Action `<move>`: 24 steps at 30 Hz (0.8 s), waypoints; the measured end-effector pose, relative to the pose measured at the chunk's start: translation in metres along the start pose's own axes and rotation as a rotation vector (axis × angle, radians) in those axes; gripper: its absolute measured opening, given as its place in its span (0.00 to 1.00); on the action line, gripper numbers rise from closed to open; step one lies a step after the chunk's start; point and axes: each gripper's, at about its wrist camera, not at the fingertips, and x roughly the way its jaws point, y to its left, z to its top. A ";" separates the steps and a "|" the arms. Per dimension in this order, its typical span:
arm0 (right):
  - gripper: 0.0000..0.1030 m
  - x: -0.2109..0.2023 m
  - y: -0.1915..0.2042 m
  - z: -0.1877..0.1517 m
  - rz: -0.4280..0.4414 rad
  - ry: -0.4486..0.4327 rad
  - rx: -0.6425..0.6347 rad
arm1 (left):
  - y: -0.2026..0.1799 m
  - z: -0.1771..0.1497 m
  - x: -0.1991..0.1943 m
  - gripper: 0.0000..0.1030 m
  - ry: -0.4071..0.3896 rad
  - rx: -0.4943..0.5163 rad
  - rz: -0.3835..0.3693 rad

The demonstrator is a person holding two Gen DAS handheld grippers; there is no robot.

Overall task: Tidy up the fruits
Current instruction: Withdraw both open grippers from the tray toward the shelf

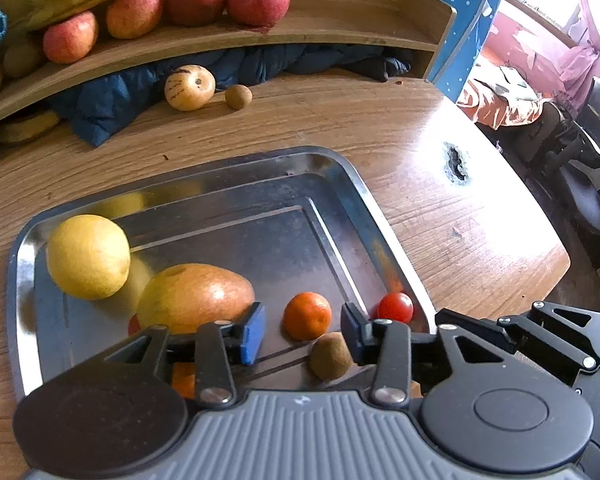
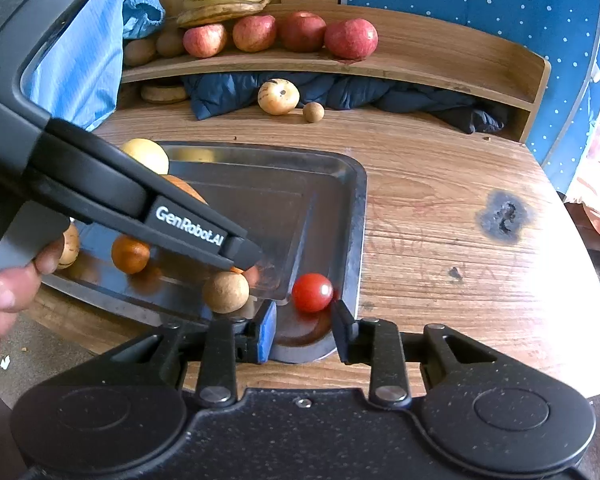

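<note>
A steel tray (image 1: 364, 188) on the wooden table holds a yellow lemon-like fruit (image 1: 88, 256), a mango (image 1: 196, 296), a tangerine (image 1: 307, 315), a cherry tomato (image 1: 396, 307) and a small brown fruit (image 1: 330, 356). My left gripper (image 1: 304, 334) is open; the tangerine lies just past its blue pads with gaps on both sides. In the right wrist view my right gripper (image 2: 304, 330) is open over the tray's (image 2: 360, 216) near right corner, the cherry tomato (image 2: 312, 292) just beyond its tips, untouched. The left gripper (image 2: 250, 256) reaches in above the brown fruit (image 2: 226, 292).
A curved wooden shelf (image 2: 440, 60) at the back carries apples (image 2: 350, 38) and bananas (image 2: 224, 4). Under it lies a blue jacket (image 2: 400, 96). A pale striped fruit (image 2: 278, 97) and a brown ball-like fruit (image 2: 313, 112) sit on the table. A burn mark (image 2: 504, 216) is at right.
</note>
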 end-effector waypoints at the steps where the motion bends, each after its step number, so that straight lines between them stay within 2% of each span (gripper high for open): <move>1: 0.35 -0.001 0.000 -0.001 -0.001 -0.002 0.001 | 0.001 -0.001 -0.002 0.47 -0.003 -0.002 -0.003; 6: 0.42 -0.007 0.000 -0.003 -0.002 -0.008 0.004 | 0.001 -0.006 -0.013 0.60 -0.019 0.003 -0.014; 12: 0.56 -0.014 0.002 -0.003 0.013 -0.018 0.002 | 0.006 -0.013 -0.030 0.75 -0.044 0.006 -0.012; 18: 0.64 -0.016 0.006 -0.001 0.039 -0.019 -0.017 | 0.023 -0.024 -0.045 0.82 -0.033 -0.024 0.011; 24: 0.74 -0.015 0.013 0.002 0.076 -0.016 -0.043 | 0.047 -0.042 -0.062 0.91 -0.012 -0.066 0.074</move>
